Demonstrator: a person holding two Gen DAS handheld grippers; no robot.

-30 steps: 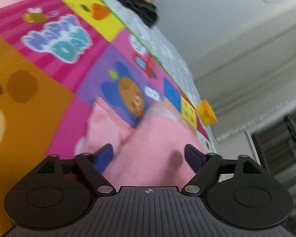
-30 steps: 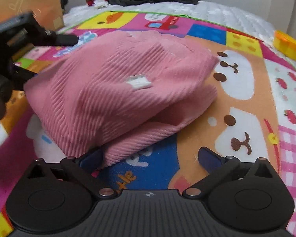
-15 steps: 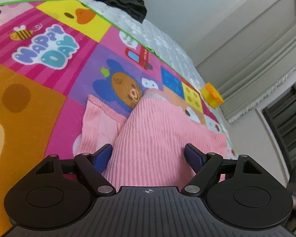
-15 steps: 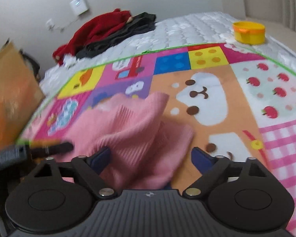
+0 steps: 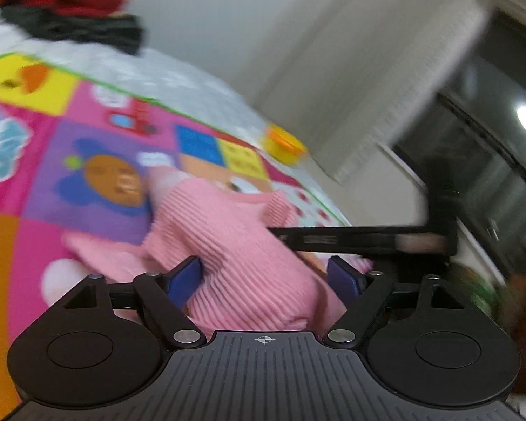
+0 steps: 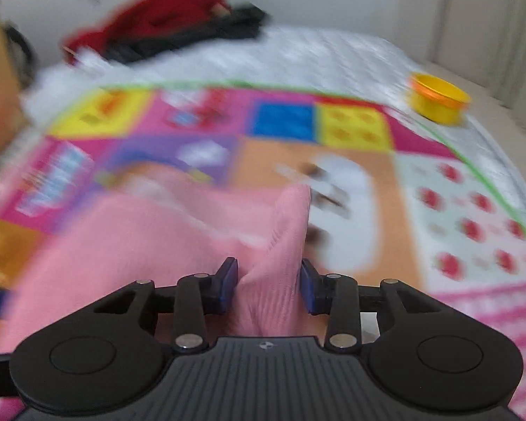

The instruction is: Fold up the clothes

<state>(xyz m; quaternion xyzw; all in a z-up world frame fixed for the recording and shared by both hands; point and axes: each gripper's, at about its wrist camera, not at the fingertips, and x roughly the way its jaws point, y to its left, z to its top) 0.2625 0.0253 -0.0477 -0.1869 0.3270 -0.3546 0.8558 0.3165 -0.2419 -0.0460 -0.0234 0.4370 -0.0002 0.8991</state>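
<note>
The pink ribbed garment (image 5: 235, 242) lies bunched on the patchwork play mat (image 6: 368, 182), a yellow tub (image 6: 438, 101) at two o'clock. The right gripper (image 6: 268, 286), jaws just closing, pinches a raised fold. The left gripper (image 5: 264, 277) stands wide, cloth between its pads; whether they press it, I cannot tell

I am in a bedroom at home. Under me a quilted white mattress (image 6: 333, 52) carries a bright children's play mat (image 6: 385, 175) with cartoon animals and strawberries. At the far end a heap of red and black clothes (image 6: 164, 24) lies against a plain wall. Pale curtains (image 5: 385, 70) hang on the right (blurred in both views), and a yellow tub (image 6: 438, 100) sits at the mattress edge.
</note>
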